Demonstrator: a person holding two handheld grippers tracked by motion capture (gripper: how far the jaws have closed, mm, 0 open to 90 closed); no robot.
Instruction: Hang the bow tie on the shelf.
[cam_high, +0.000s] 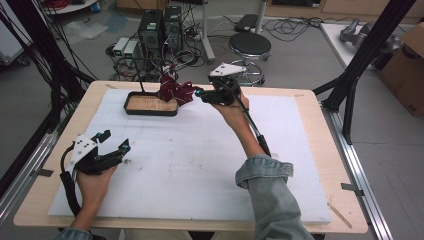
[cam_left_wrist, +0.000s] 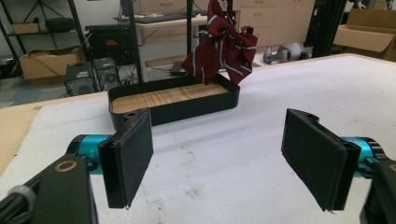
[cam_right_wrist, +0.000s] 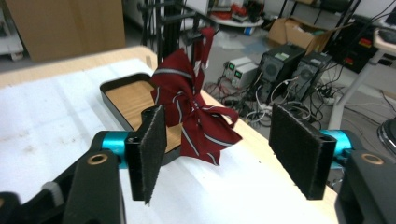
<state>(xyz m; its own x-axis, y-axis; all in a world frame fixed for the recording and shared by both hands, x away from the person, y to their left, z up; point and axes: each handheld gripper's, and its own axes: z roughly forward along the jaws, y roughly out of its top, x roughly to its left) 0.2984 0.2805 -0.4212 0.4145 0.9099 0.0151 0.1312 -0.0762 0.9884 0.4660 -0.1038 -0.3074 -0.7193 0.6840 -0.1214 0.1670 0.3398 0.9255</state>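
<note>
A dark red bow tie (cam_high: 175, 90) with pale stripes hangs over the right end of a black tray (cam_high: 131, 111) with a wooden floor, at the back of the white mat. Its strap runs up to a thin black stand (cam_right_wrist: 169, 28) behind the tray. My right gripper (cam_high: 196, 95) is open and raised, and the bow tie (cam_right_wrist: 191, 107) sits just ahead of its jaws, in line with the gap between them. My left gripper (cam_high: 116, 140) rests open and empty at the mat's front left. From there the tray (cam_left_wrist: 187, 109) and the bow tie (cam_left_wrist: 224, 46) lie well ahead.
The white mat (cam_high: 200, 165) covers most of the wooden table (cam_high: 310, 97). A black frame post (cam_high: 357, 65) stands off the right side. Computers (cam_high: 160, 27), cables and a stool (cam_high: 250, 47) are on the floor beyond the far edge.
</note>
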